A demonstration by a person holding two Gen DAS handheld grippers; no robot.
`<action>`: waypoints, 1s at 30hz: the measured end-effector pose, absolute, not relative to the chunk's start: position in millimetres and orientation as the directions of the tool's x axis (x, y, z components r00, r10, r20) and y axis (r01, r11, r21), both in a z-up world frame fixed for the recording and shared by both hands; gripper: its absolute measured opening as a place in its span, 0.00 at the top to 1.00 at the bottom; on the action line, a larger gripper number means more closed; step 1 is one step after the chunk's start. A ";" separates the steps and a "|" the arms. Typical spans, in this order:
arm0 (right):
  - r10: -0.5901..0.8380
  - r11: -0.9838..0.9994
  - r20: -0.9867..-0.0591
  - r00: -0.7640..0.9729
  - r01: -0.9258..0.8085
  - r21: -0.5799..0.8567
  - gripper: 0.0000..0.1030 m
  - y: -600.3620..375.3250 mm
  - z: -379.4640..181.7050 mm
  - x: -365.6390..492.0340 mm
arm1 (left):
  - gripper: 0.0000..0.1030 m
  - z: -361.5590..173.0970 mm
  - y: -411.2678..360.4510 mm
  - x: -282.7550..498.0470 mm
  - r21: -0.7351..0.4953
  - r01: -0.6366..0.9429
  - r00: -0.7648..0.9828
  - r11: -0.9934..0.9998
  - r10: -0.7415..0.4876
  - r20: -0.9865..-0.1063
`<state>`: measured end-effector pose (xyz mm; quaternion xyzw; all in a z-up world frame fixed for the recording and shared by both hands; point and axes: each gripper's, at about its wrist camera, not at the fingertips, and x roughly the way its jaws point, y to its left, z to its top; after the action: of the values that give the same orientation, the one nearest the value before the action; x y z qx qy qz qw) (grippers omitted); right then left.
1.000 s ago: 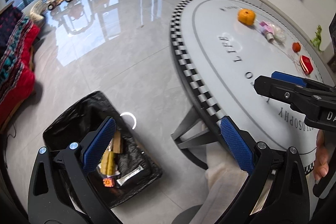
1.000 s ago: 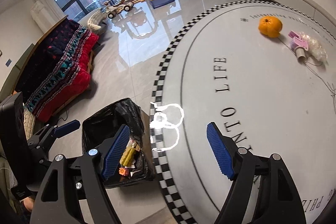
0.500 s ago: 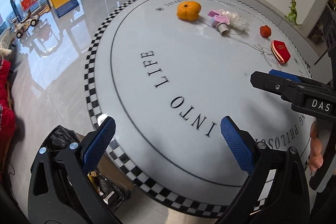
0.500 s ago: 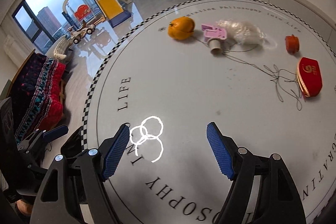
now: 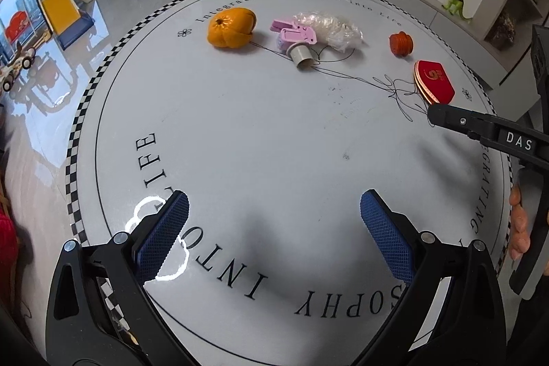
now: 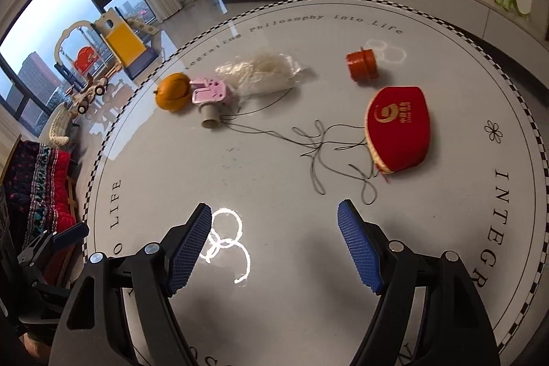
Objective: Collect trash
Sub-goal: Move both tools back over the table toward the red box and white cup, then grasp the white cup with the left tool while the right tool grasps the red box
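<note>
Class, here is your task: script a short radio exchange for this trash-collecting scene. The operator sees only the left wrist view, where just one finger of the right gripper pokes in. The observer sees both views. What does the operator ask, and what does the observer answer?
Operator: Is the right gripper open or shut?
Observer: Open. In the right wrist view, the right gripper has its fingers spread wide with nothing between them.
Operator: What lies straight ahead of it?
Observer: Loops of black thread lie just beyond its fingertips. They trail over to the red pouch, which sits ahead and to the right.
</note>
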<state>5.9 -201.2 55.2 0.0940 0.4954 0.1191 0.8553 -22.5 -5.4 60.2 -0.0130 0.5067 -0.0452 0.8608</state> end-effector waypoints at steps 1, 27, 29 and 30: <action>0.287 0.956 -0.827 0.484 -0.099 0.275 0.26 -209.0 54.5 10.2 | 0.06 58.7 -8.3 -19.3 -0.068 0.067 0.480 0.995 -0.092 -0.872; 0.128 0.992 -0.898 0.421 -0.071 0.108 0.38 -249.1 16.1 122.2 | 0.06 26.8 -40.5 79.7 -0.095 0.061 0.444 0.994 -0.112 -0.889; 0.126 0.991 -0.897 0.424 -0.099 0.093 0.39 -247.4 16.5 122.7 | 0.06 24.8 -40.2 87.0 -0.095 0.054 0.440 0.994 -0.110 -0.891; 0.131 0.990 -0.896 0.423 -0.103 0.096 0.40 -248.2 16.7 122.6 | 0.06 24.1 -40.2 90.7 -0.096 0.051 0.438 0.994 -0.109 -0.892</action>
<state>122.6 -248.2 16.7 0.0131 0.5324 0.0696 0.8435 90.7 -40.2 24.1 -0.0273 0.5279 -0.0470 0.8476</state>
